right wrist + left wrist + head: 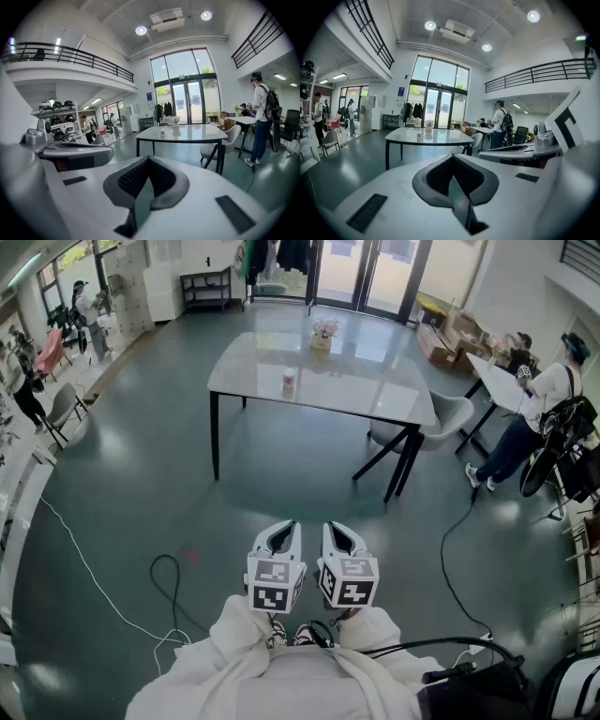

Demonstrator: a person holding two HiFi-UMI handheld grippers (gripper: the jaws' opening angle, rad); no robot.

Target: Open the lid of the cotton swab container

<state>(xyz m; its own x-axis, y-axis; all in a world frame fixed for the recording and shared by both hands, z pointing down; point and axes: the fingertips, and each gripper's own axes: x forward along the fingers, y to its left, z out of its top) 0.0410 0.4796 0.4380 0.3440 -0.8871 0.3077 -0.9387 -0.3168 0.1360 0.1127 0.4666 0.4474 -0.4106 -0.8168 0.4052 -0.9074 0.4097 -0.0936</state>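
The cotton swab container [289, 382] is a small white cylinder with a pinkish band. It stands upright near the front edge of a pale table [375, 381], several steps ahead of me; it is tiny in the left gripper view [419, 135] and the right gripper view [162, 132]. My left gripper [284, 529] and right gripper [336, 529] are held side by side close to my body, above the floor. Both point toward the table. The left gripper [452, 161] has its jaws shut with nothing between them, and so does the right gripper [149, 161].
A small flower pot [323, 334] stands at the table's far side. A grey chair [450, 418] is tucked in at its right end. People [539, 404] stand by another table at the right. Cables [169, 582] lie on the green floor near my feet.
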